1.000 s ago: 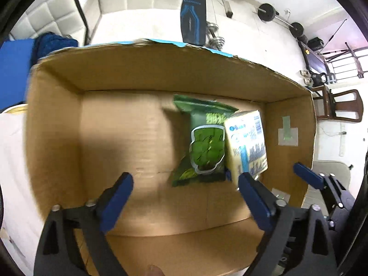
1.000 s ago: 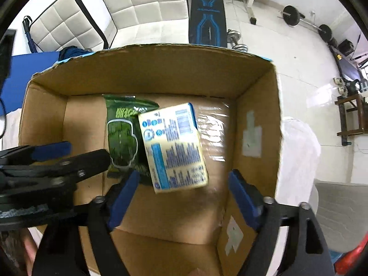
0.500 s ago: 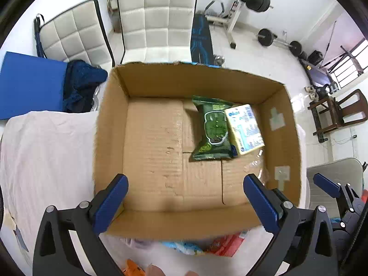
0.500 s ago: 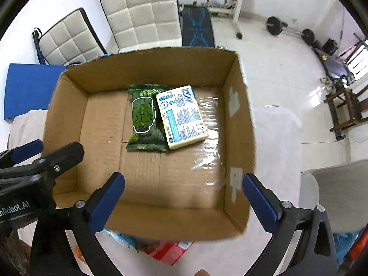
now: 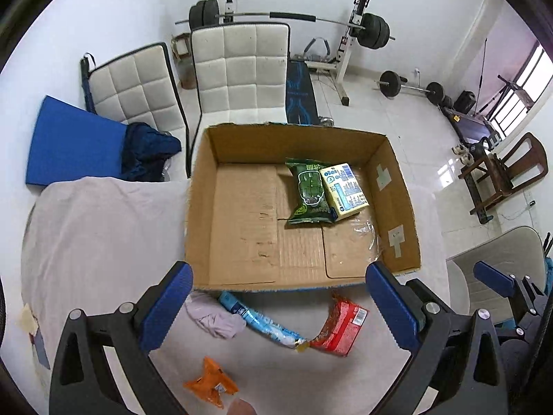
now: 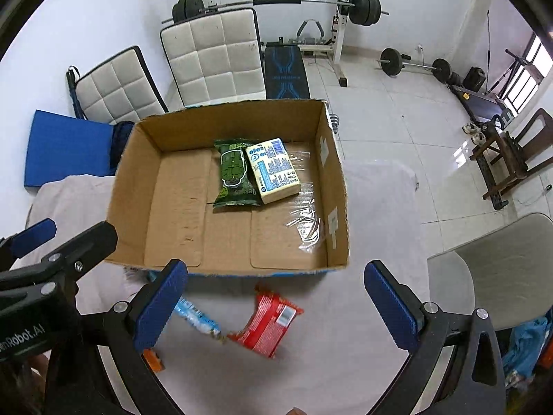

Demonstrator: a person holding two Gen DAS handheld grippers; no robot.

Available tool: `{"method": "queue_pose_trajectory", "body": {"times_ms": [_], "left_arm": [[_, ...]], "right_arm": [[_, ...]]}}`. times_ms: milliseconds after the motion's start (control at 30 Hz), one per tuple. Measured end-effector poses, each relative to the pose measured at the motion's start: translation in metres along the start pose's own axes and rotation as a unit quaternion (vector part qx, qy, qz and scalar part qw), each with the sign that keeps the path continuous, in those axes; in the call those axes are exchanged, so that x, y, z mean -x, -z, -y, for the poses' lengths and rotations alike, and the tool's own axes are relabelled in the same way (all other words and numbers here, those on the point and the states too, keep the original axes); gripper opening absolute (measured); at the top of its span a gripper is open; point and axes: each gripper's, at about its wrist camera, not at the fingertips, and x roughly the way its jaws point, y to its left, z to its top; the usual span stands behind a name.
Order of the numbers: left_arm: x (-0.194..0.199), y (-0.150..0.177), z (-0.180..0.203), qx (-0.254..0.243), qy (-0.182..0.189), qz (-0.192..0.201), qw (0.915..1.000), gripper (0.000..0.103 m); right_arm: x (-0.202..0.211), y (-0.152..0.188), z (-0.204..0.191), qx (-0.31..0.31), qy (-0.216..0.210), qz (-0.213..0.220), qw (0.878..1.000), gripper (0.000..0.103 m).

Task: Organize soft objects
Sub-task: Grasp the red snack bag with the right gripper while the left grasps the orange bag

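An open cardboard box [image 5: 242, 238] [image 6: 138, 186] sits on the cloth-covered table. Inside lie a green packet [image 5: 309, 192] [image 6: 235, 173] and a pale yellow pack [image 5: 344, 186] [image 6: 274, 169], side by side at the back right. In front of the box on the cloth lie a red packet [image 5: 340, 326] [image 6: 268, 321], a light blue packet [image 5: 259, 320] [image 6: 195, 314], a lilac cloth [image 5: 214, 316] and an orange packet [image 5: 211, 384]. My left gripper [image 5: 276, 307] and right gripper [image 6: 276, 306] are both open and empty, above the cloth in front of the box.
White padded chairs [image 5: 238, 72] and a blue mat [image 5: 72, 145] stand behind the table. A grey chair [image 6: 501, 276] is at the right. Gym weights and a bench [image 6: 287, 65] fill the far floor.
Both grippers have pulled back and up out of the box, empty. The yellow pack now lies flat beside the green packet. The loose packets in front of the box have come into view.
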Motion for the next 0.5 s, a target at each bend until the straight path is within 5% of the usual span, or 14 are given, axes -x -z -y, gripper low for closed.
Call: {"method": "queue_pose_trajectory", "body": {"times_ms": [300, 500], "left_arm": [[0.016, 0.022, -0.007, 0.033, -0.01, 0.002, 0.9994, 0.103], [-0.027, 0.072, -0.059, 0.125, -0.033, -0.06, 0.9898, 0.103]], "right_arm": [[0.023, 0.019, 0.005, -0.009, -0.025, -0.002, 1.0, 0.103], [-0.036, 0.047, 0.015, -0.018, -0.027, -0.076, 0.997, 0.103]]}}
